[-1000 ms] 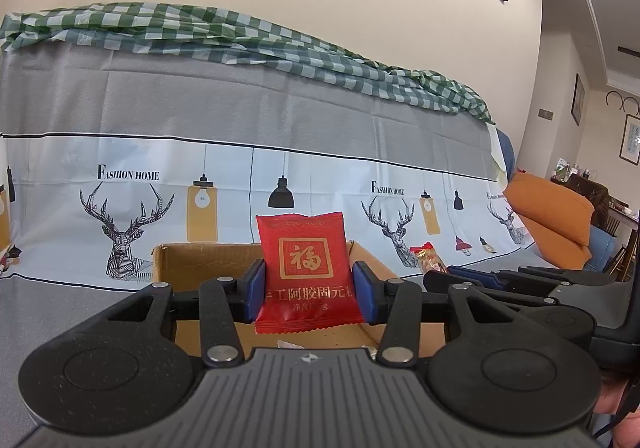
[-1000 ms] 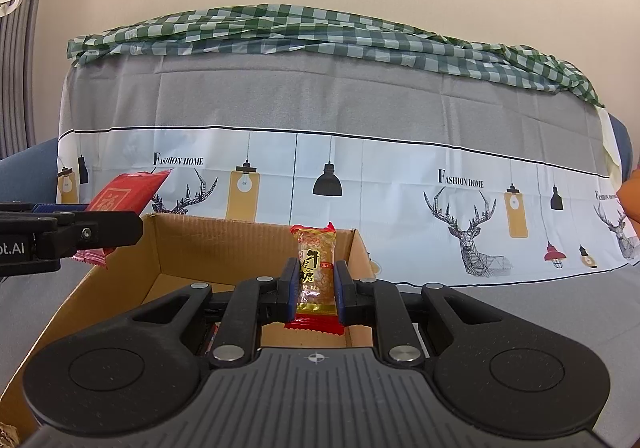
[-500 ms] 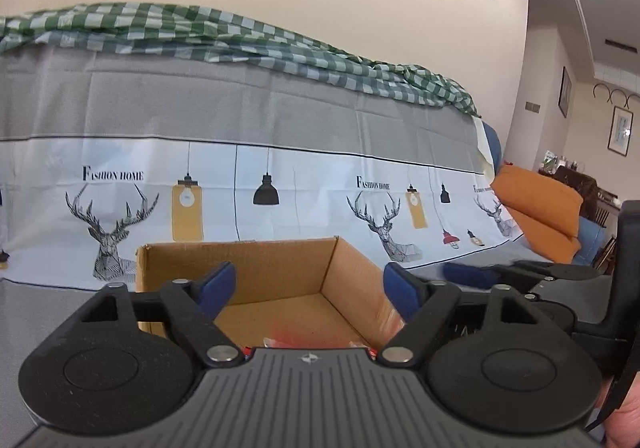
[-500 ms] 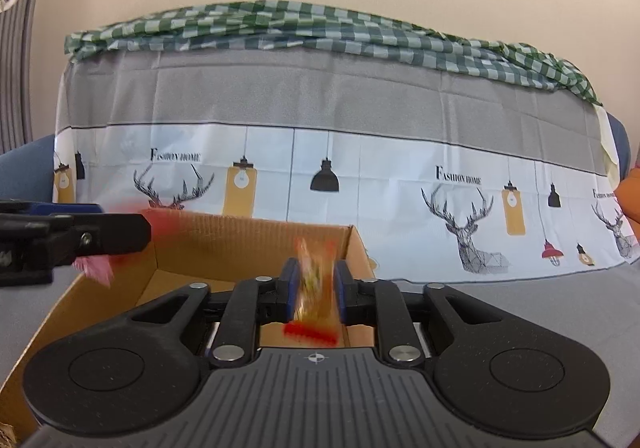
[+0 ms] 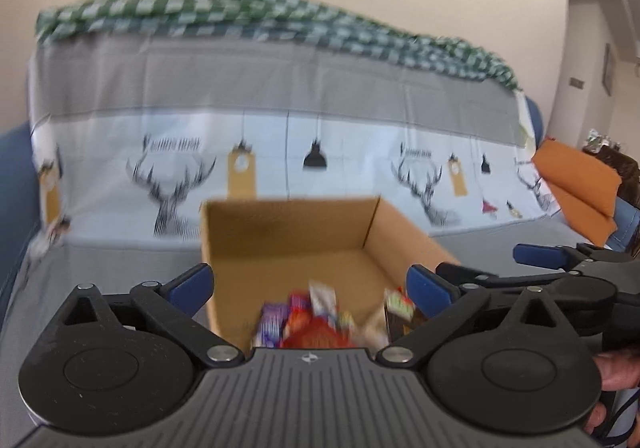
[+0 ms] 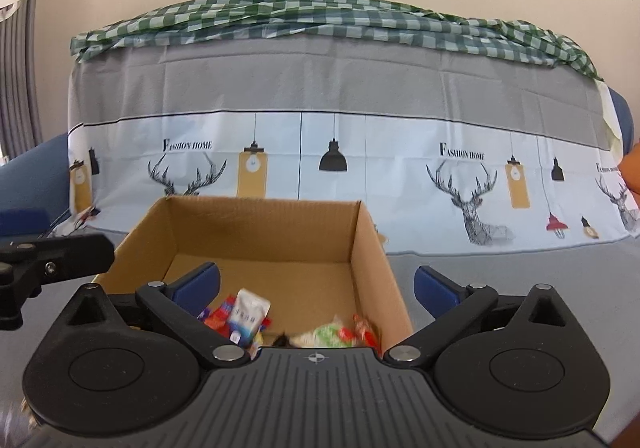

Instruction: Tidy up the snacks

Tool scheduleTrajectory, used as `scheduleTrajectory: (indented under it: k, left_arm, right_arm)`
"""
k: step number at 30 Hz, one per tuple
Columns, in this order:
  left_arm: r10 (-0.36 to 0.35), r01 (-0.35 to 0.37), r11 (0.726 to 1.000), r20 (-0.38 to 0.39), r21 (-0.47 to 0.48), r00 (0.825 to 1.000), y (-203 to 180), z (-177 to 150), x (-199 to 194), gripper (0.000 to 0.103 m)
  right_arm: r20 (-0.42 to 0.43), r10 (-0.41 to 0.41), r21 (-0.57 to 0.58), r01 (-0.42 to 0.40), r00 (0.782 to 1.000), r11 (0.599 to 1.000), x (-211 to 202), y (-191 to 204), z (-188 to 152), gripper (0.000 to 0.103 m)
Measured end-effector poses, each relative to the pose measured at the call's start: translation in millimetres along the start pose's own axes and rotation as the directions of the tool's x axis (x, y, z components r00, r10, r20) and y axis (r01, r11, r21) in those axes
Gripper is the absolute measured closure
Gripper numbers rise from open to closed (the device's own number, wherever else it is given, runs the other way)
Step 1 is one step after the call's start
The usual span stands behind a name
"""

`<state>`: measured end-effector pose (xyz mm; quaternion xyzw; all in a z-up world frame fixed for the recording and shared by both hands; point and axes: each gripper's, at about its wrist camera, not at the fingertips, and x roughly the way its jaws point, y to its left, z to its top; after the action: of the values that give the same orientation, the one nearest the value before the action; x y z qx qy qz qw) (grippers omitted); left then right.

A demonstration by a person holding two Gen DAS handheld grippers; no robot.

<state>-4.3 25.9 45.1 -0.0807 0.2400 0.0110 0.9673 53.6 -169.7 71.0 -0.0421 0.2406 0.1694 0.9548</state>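
Observation:
An open cardboard box (image 5: 288, 232) (image 6: 260, 232) sits on the grey sofa seat in front of both grippers. Several wrapped snacks (image 5: 312, 320) lie in its near end, among them a white packet (image 6: 250, 312) and a green and red one (image 6: 340, 334). My left gripper (image 5: 310, 284) hangs over the box's near edge, its jaws opening wide with nothing between the blue pads. My right gripper (image 6: 316, 282) is also opening, holds nothing, and straddles the box's right wall. Each gripper shows at the edge of the other's view (image 5: 536, 254) (image 6: 52, 260).
A sofa back draped in a deer-and-lamp print cover (image 6: 320, 151) rises behind the box, with green checked cloth (image 6: 320, 19) on top. An orange cushion (image 5: 576, 187) lies at the right. A person's hand (image 5: 616, 368) holds the right gripper. Grey seat cover surrounds the box.
Both grippers went from shut to wide open. The red packet left the left jaws and the gold-wrapped snack left the right jaws; both are gone from between the pads. More of the box interior shows.

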Motion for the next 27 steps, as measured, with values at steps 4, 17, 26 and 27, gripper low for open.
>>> scheduleTrajectory:
  k: [4, 17, 26, 27]
  left_arm:
    - [0.048, -0.053, 0.996, -0.076, -0.066, 0.996, -3, -15, -17, 0.001]
    - [0.106, -0.138, 0.982, -0.225, -0.131, 0.969, 0, -34, 6, 0.001]
    - [0.091, -0.123, 0.983, -0.225, -0.133, 0.970, -5, -33, 14, 0.001]
    - [0.090, -0.122, 0.983, -0.224, -0.134, 0.970, -5, -33, 14, 0.001]
  right_arm:
    - [-0.044, -0.016, 0.018, 0.017, 0.999, 1.000, -22, -3, -16, 0.001]
    - [-0.140, -0.065, 0.033, 0.070, 0.988, 0.997, -25, -17, -37, 0.001]
    - [-0.149, -0.041, 0.019, 0.044, 0.988, 0.999, -16, -10, -37, 0.001]
    - [-0.150, -0.038, 0.019, 0.041, 0.988, 0.999, -15, -10, -37, 0.001]
